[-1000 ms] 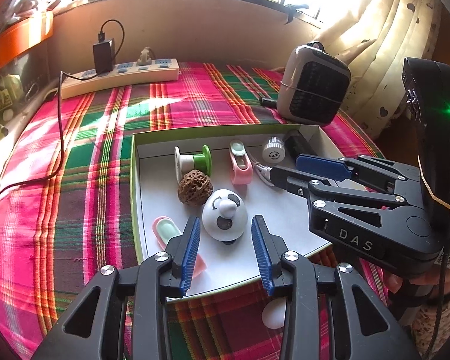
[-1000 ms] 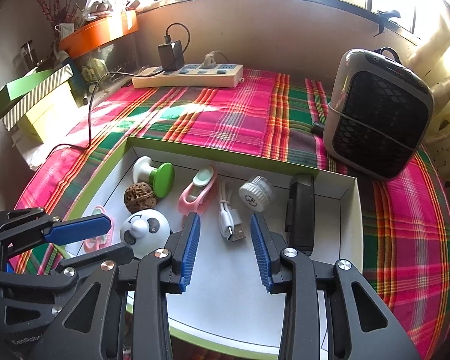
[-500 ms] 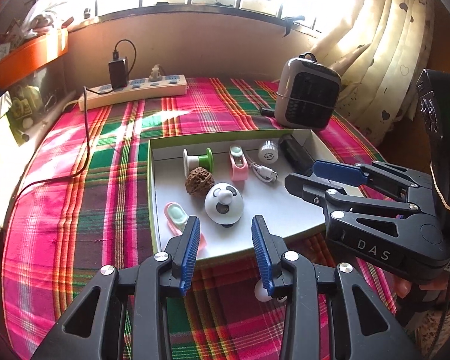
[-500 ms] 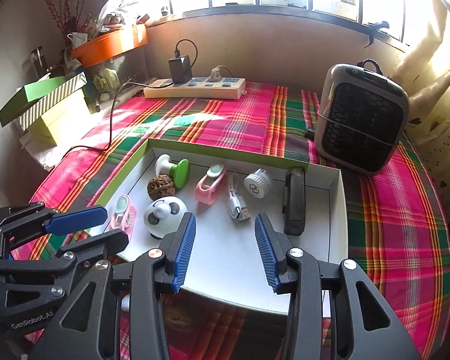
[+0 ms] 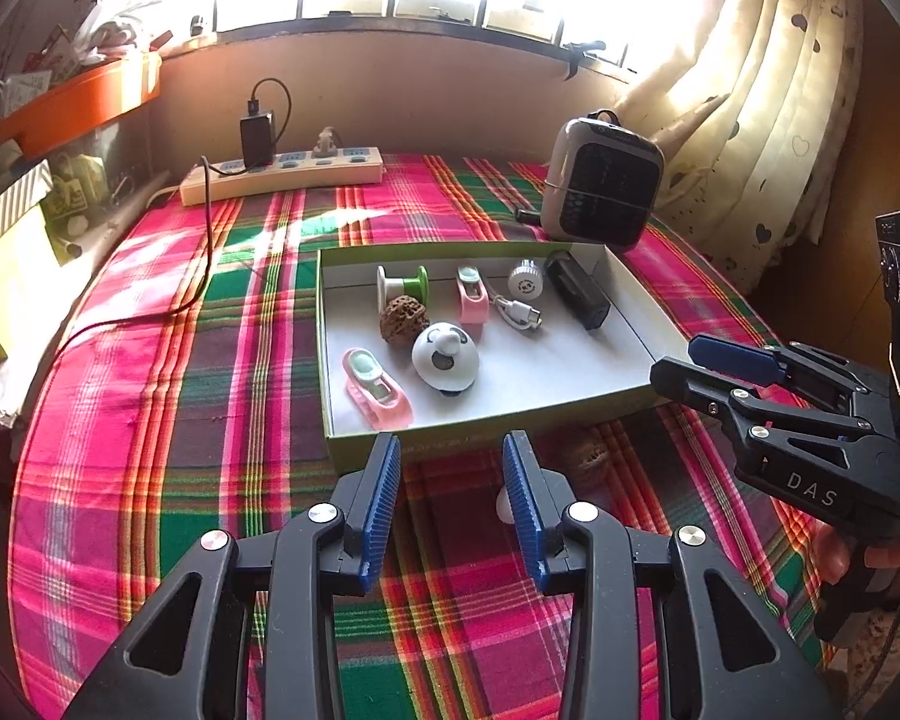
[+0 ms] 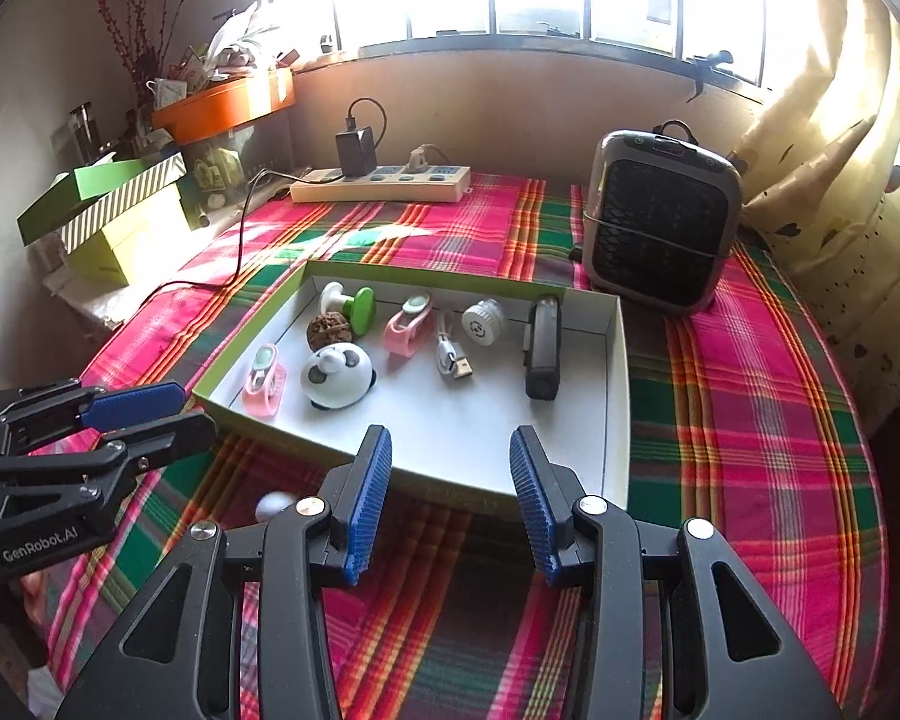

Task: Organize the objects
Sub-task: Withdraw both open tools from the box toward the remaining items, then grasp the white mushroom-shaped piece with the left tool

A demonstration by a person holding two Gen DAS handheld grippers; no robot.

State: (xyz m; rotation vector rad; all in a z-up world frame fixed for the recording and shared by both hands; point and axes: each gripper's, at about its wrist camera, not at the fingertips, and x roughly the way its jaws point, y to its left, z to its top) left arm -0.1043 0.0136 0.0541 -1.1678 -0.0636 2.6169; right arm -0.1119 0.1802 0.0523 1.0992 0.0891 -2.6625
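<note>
A shallow white box with a green rim (image 5: 330, 360) (image 6: 621, 396) lies on the plaid cloth. Inside it are a green-and-white spool (image 5: 403, 285), a walnut (image 5: 403, 321), two pink clips (image 5: 373, 387), a white panda gadget (image 5: 445, 357) (image 6: 337, 375), a USB cable (image 5: 517, 312), a white knob (image 5: 525, 280) and a black bar (image 5: 576, 294) (image 6: 543, 348). In front of the box, a second walnut (image 5: 588, 456) and a white ball (image 5: 503, 505) (image 6: 275, 504) rest on the cloth. My left gripper (image 5: 452, 456) (image 6: 195, 407) and right gripper (image 6: 449, 450) (image 5: 675, 358) both hover open before the box, holding nothing.
A small grey heater (image 6: 660, 222) stands behind the box on the right. A power strip with a black charger (image 5: 282, 174) lies along the back wall, and its cable trails left. Green boxes (image 6: 108, 204) and an orange tray (image 6: 228, 105) sit at left, with a curtain (image 5: 750, 120) at right.
Both grippers have drawn back from over the box to the cloth in front of it. The right jaws stand slightly wider. The loose walnut in front has come into view.
</note>
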